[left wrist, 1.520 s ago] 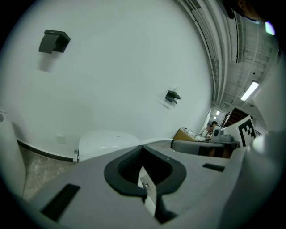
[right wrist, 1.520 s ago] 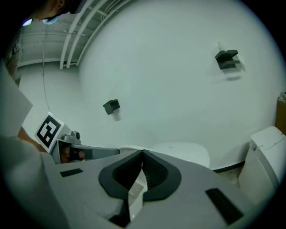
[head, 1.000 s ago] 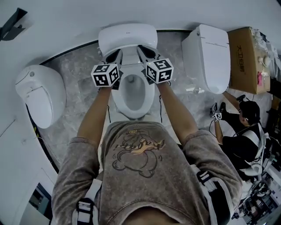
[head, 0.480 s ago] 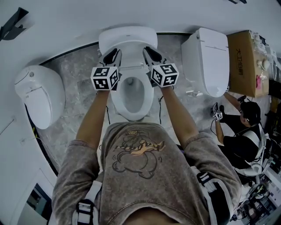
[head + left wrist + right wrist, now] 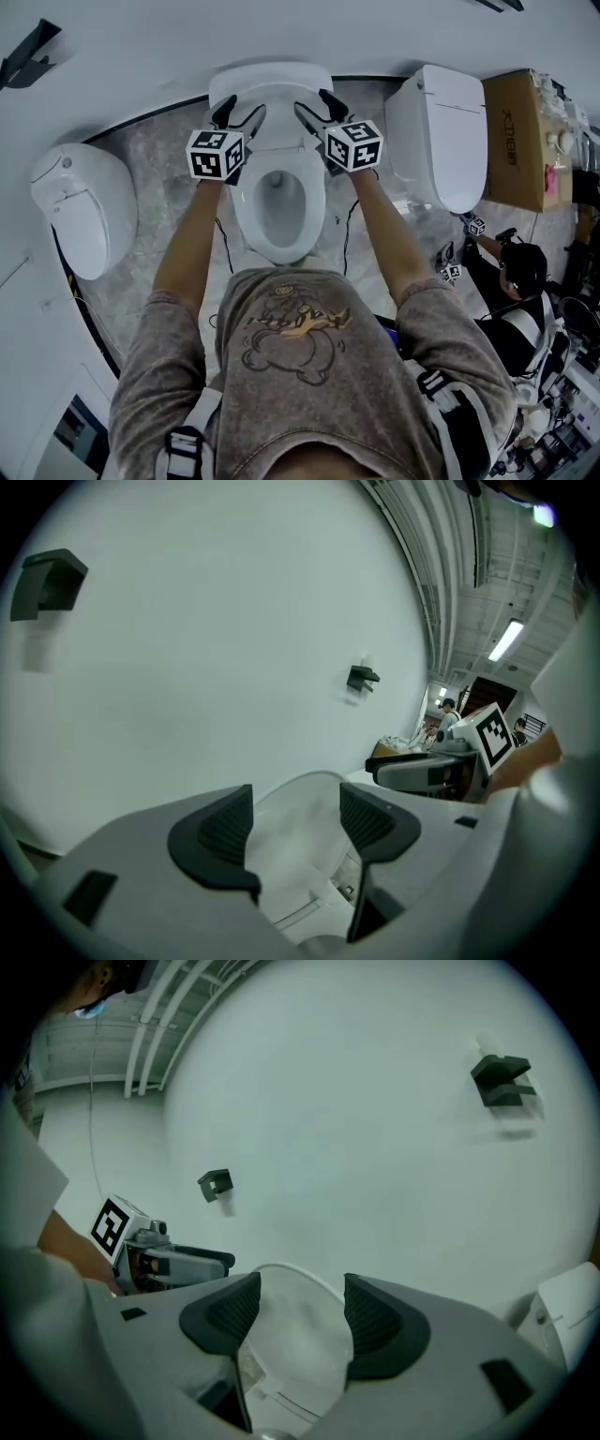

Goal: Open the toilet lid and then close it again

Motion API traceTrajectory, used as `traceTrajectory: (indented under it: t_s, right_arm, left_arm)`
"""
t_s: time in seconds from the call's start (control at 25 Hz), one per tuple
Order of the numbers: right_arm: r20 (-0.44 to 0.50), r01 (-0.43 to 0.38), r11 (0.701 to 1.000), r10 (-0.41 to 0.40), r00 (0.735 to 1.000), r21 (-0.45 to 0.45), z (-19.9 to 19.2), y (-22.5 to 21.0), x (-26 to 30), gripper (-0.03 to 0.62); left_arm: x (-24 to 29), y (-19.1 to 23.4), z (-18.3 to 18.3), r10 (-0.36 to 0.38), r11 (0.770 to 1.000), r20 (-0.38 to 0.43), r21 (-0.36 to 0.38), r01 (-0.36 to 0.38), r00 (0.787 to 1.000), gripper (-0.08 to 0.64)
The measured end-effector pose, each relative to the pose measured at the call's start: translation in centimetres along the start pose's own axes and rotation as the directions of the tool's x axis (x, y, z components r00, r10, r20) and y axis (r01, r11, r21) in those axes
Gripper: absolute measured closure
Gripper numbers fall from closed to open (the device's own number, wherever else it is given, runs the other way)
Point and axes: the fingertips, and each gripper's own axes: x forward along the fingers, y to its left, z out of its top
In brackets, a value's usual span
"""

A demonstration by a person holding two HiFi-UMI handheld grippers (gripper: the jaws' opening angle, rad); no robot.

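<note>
I stand over the middle toilet (image 5: pixel 314 220) of three, facing the white wall (image 5: pixel 281 28), with grey marbled floor (image 5: pixel 159 159) around its base. A closed toilet (image 5: pixel 80 202) sits off to my left and another (image 5: pixel 436 136) to my right. Beyond that one are a cardboard box (image 5: pixel 514 127) and a crouching person (image 5: pixel 520 272), none of which I need.

The toilet lid (image 5: pixel 272 86) stands upright at the far end of the bowl, leaning back toward the wall and leaving the bowl uncovered. I judge the opening half done and the closing ahead.

My left gripper (image 5: pixel 236 114) is at the lid's left side and my right gripper (image 5: pixel 317 105) at its right, level with each other, so neither is nearer. The lid's hinge line runs crosswise between them, and its face rises straight ahead of both (top edge farthest from the bowl).

In the left gripper view the dark fingers (image 5: pixel 220 832) stand apart. The lid's pale curve shows through the gap and nothing is pinched. The right gripper view is the same, with its fingers (image 5: pixel 375 1321) spread and the lid framed between them, ungripped.

To close, I expect the lid must swing toward me and down, pivoting on that crosswise hinge.
</note>
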Motion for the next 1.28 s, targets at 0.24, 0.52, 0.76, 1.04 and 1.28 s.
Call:
traceTrajectory:
  t_s: [0.24,0.52,0.76,1.04,1.28]
  right_arm:
    - [-0.077,-0.011,0.999,0.009,0.997,-0.036,-0.5,-2.0,3.1,0.318]
    - [-0.151,-0.045,0.998,0.039,0.988,-0.034,-2.5,-1.8,4.8,0.318]
    - [-0.123,-0.037,0.999,0.033,0.992,-0.032,-2.5,-1.4,4.0,0.318]
    - [-0.089,-0.063,0.998,0.063,0.994,0.000,-3.2,1.1,0.7,0.318]
    - [-0.074,-0.115,0.993,0.116,0.990,0.014,-4.5,3.7,-2.7,0.318]
  left_arm:
    - [2.4,1.7,-0.6,-0.002,1.000,-0.053,0.007,0.002,0.999,0.276]
    - [3.8,2.3,-1.5,-0.002,1.000,-0.079,-0.004,0.002,0.997,0.276]
    - [3.1,1.8,-1.5,-0.020,0.999,-0.064,-0.048,0.017,0.998,0.276]
    - [-0.3,-0.2,-2.4,-0.031,0.994,-0.052,-0.107,0.026,0.998,0.276]
    - [-3.6,-2.3,-4.0,0.001,0.991,-0.013,-0.137,-0.003,1.000,0.290]
